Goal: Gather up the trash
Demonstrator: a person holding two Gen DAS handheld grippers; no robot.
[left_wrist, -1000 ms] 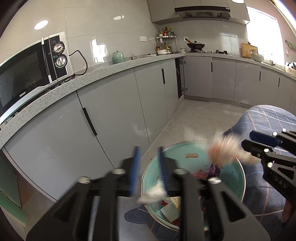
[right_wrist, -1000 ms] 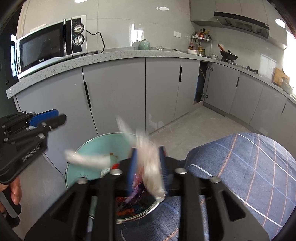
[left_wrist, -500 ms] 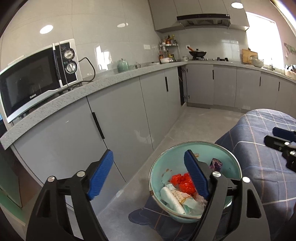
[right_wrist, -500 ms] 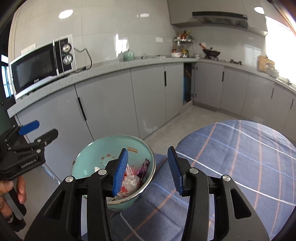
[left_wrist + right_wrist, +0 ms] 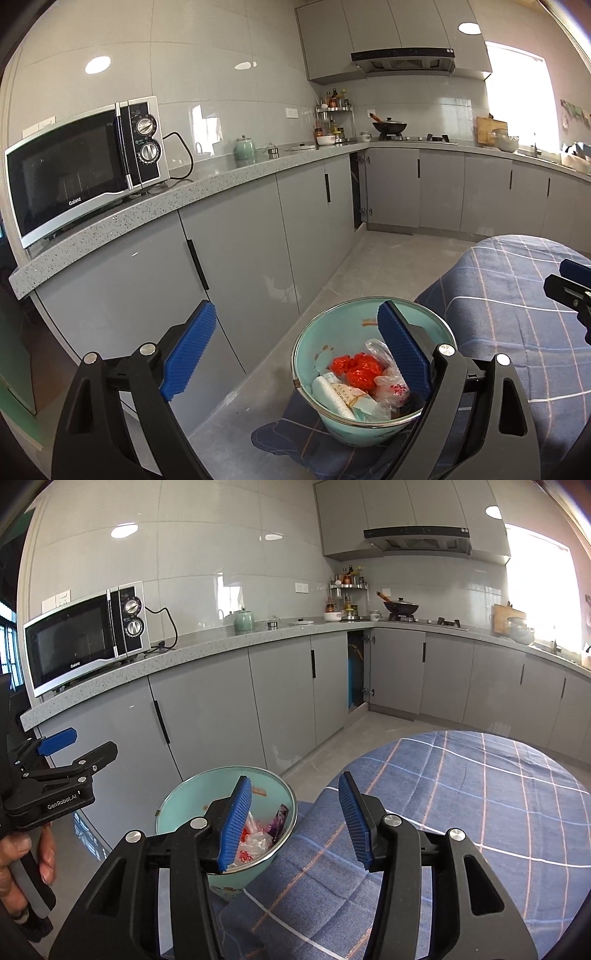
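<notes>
A teal enamel basin stands at the edge of the blue plaid-covered table. It holds trash: a red crumpled wrapper, a clear plastic bag and white paper packets. The basin also shows in the right wrist view. My left gripper is open and empty, held above and in front of the basin. My right gripper is open and empty, above the table edge beside the basin. The left gripper also shows in the right wrist view.
Grey kitchen cabinets run under a speckled counter with a microwave and a green jar. A wok sits on the stove at the back. Grey tile floor lies between cabinets and table.
Both grippers were shut on trash over the basin a second ago. They opened, the trash dropped into the basin, and both have drawn back and up.
</notes>
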